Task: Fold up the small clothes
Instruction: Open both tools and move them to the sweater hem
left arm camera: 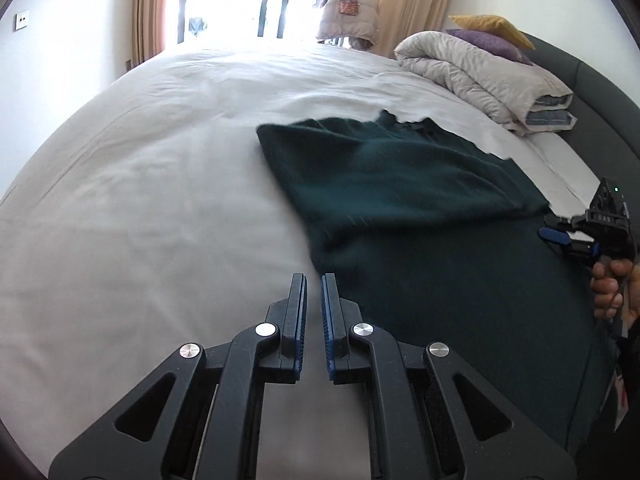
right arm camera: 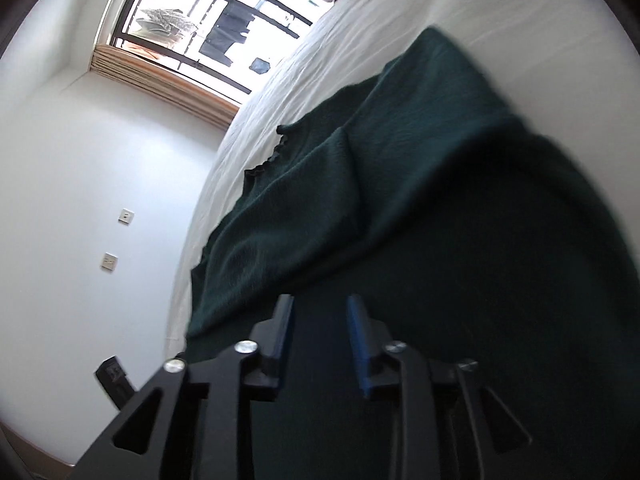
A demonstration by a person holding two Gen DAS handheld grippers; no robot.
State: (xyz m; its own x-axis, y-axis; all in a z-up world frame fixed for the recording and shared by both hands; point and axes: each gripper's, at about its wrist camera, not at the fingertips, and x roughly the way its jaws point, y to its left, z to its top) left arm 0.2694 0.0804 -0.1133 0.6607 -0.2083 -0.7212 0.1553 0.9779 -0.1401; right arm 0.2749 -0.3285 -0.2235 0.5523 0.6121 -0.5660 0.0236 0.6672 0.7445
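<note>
A dark green knit garment (left arm camera: 420, 208) lies on the white bed sheet (left arm camera: 160, 184), with one part folded over its far half. My left gripper (left arm camera: 314, 280) hovers over the garment's near left edge, its jaws a narrow gap apart and empty. My right gripper (right arm camera: 320, 304) is open and empty just above the garment (right arm camera: 400, 208). It also shows at the right edge of the left wrist view (left arm camera: 556, 236), held by a hand at the garment's right side.
A folded grey duvet (left arm camera: 480, 76) with purple and yellow pillows (left arm camera: 492, 32) sits at the bed's far right by the dark headboard (left arm camera: 600, 92). A window with curtains lies beyond the bed. A white wall with switches (right arm camera: 112, 240) runs beside the bed.
</note>
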